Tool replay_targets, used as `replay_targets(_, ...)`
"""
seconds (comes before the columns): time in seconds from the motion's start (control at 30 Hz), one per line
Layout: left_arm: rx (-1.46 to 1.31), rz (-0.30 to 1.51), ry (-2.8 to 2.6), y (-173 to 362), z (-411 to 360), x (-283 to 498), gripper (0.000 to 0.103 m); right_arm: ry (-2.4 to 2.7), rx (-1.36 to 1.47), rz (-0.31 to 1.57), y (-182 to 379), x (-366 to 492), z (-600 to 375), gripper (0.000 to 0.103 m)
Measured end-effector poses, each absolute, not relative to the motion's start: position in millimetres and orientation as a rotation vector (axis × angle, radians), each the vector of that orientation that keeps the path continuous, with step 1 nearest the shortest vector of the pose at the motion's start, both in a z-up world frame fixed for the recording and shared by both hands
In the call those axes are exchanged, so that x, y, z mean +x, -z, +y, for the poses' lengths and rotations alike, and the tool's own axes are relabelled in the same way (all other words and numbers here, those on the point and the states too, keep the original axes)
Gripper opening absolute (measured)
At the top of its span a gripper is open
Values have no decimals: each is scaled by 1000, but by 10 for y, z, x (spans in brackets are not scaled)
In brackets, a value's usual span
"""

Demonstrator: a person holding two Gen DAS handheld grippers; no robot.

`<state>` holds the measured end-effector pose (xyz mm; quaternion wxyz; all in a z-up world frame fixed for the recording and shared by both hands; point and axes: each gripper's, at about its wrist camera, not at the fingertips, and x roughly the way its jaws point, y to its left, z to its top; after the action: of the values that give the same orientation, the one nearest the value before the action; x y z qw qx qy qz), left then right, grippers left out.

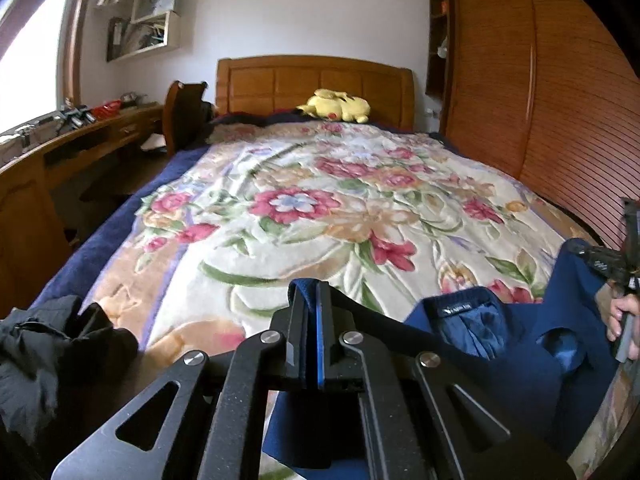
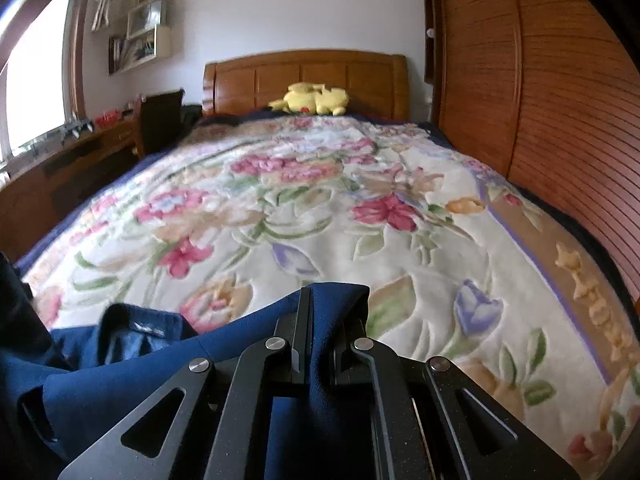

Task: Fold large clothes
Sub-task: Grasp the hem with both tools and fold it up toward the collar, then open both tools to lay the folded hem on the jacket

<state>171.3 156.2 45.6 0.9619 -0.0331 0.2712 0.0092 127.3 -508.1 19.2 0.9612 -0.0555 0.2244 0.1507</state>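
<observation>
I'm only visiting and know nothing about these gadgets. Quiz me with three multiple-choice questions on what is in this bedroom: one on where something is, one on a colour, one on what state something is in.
1. Where is the yellow plush toy?
A. By the headboard
B. On the desk
C. On the wall shelf

2. What colour is the garment being handled?
A. Red
B. Navy blue
C. White

3. How do the left gripper and right gripper stand?
A. Both wide open
B. One open, one shut
C. Both clamped on the garment

Answers:
1. A: it lies at the bed's far end against the wooden headboard.
2. B: both views show dark blue cloth.
3. C: blue cloth sits pinched between each pair of fingers.
</observation>
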Motion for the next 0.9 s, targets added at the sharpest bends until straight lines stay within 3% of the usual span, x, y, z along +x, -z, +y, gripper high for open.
replay_targets(0.1, -43, 574, -2, -396, 1516, 1655, 9, -295, -166, 501, -79, 1324, -4962, 5)
replay_targets(0.2, -19, 557, 0, -381, 1476, 1533, 41, -289, -194, 521, -78, 1301, -4891, 5)
replay_targets(0.23, -19, 554, 7, -383, 1469, 1488, 46, -289, -199, 525, -94, 1280, -4882, 5)
replay_targets(0.27, -21, 560, 18, -387, 1460, 1425, 48, -290, -199, 535, -104, 1264, -4876, 8)
replay_targets(0.33, -30, 560, 33, -400, 1450, 1336, 66, -295, -192, 548, -125, 1211, -4883, 13)
replay_targets(0.37, -39, 553, 41, -412, 1442, 1250, 71, -295, -196, 547, -129, 1184, -4884, 20)
replay_targets(0.4, -45, 547, 47, -423, 1432, 1193, 75, -297, -199, 542, -143, 1140, -4886, 35)
replay_targets(0.47, -51, 537, 55, -444, 1391, 1055, 75, -305, -201, 517, -180, 1037, -4917, 59)
replay_targets(0.5, -50, 532, 56, -450, 1369, 989, 75, -303, -207, 497, -217, 969, -4922, 63)
replay_targets(0.9, -87, 524, 55, -226, 1195, 322, 75, -525, -280, 452, -279, 143, -4665, 63)
